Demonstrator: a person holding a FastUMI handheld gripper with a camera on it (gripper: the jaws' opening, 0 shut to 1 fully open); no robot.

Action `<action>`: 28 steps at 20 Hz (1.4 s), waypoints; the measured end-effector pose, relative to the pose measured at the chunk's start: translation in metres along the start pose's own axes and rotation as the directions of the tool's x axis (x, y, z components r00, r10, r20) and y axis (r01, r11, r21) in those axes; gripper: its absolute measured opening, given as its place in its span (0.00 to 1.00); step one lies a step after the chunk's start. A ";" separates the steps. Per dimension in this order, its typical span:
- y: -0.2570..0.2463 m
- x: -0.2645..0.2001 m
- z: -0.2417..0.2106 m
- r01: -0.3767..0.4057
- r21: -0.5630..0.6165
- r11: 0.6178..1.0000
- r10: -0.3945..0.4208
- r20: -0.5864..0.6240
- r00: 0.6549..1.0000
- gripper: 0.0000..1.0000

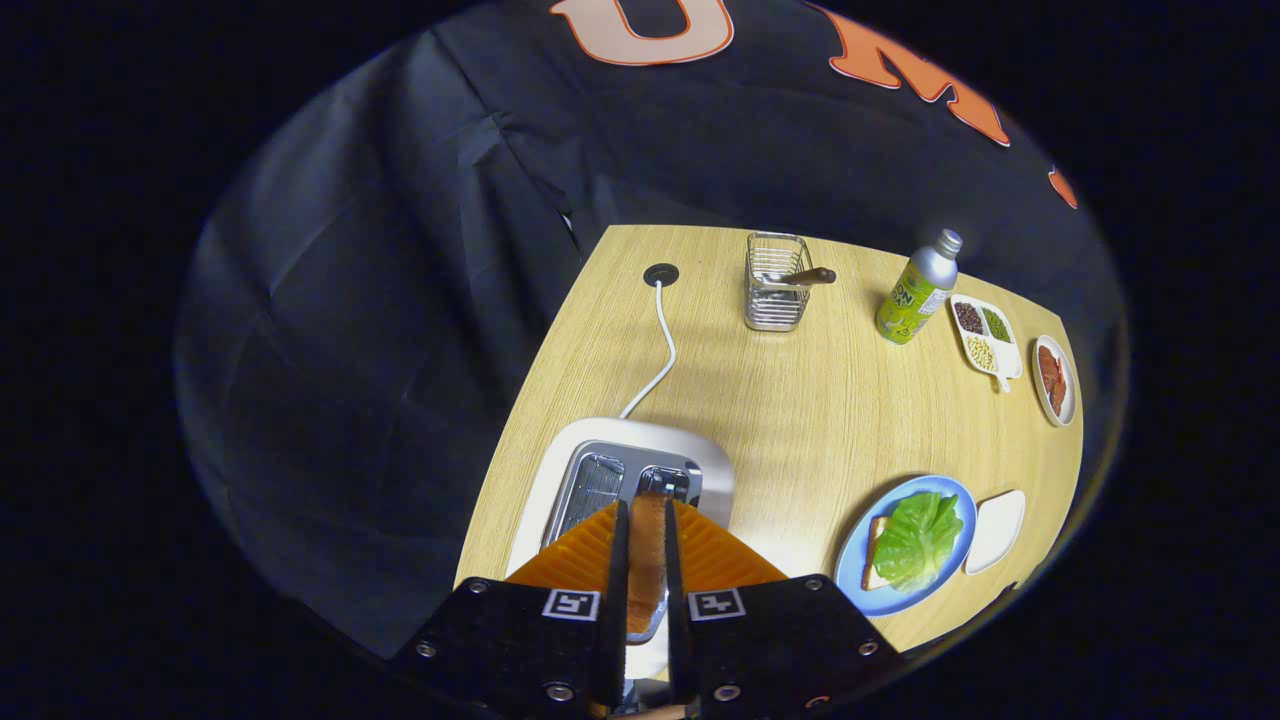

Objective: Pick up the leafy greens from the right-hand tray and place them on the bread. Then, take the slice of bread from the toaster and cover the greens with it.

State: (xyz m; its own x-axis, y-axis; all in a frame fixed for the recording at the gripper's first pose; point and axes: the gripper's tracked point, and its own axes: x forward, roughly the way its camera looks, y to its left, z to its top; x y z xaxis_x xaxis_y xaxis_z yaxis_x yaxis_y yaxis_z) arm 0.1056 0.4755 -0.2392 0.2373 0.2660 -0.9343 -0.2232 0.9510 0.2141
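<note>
Bread slice (646, 555) is clamped edge-on in my gripper (646, 560), just above the toaster (610, 480); off right on the surface (800, 400), greens (918, 538) cover bread on the blue plate (855, 575).

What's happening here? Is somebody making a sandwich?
Yes, a sandwich is halfway made. A hand-held gripper has its two fingers closed on a slice of bread above the toaster. On the blue plate to the right, the leafy greens already lie on another bread slice. The small white tray beside the plate is where they came from. The held slice has not yet gone on top of the greens.
</note>
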 end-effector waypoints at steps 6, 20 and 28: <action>0.004 -0.006 -0.003 -0.021 -0.034 0.999 0.021 0.008 1.000 0.13; -0.002 -0.093 0.021 -0.193 -0.016 0.981 0.192 0.180 0.965 0.09; -0.033 -0.128 0.015 -0.241 0.013 0.970 0.230 0.249 0.941 0.09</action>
State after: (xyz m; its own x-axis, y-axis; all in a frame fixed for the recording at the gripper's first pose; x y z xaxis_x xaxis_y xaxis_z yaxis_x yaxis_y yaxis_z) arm 0.0966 0.4123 -0.1228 0.4071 0.5086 -0.7587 -0.2615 0.8607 0.4367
